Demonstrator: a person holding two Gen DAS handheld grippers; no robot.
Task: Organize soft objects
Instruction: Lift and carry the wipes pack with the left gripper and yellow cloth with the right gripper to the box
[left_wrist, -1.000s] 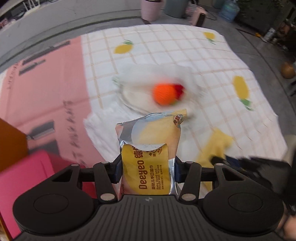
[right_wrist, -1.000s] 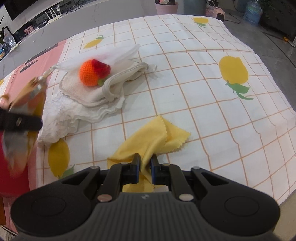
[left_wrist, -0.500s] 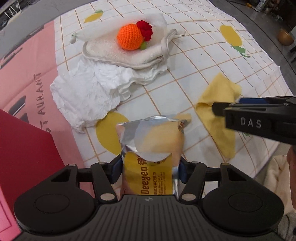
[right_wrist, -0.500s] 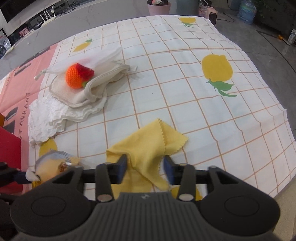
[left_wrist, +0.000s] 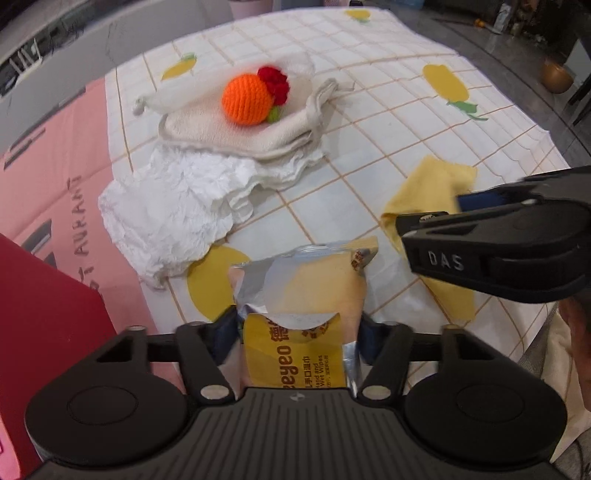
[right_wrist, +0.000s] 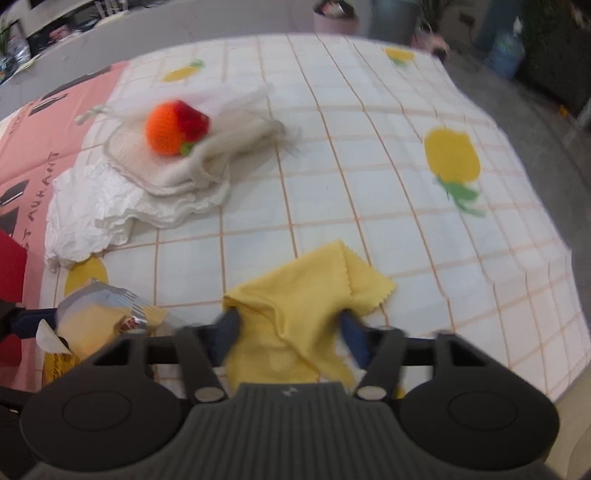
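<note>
Lying between the closing right gripper (right_wrist: 288, 328) jaws (unpinched), yellow cloth (right_wrist: 295, 295).

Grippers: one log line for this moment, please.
left gripper: closing, wipes pack between jaws | right gripper: closing, yellow cloth between jaws

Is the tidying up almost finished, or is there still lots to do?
Partly done: the orange crochet ball sits on the beige towel over white cloth. The left gripper is closing around the wet wipes pack; the right gripper is closing around the yellow cloth. Both still need places.
</note>
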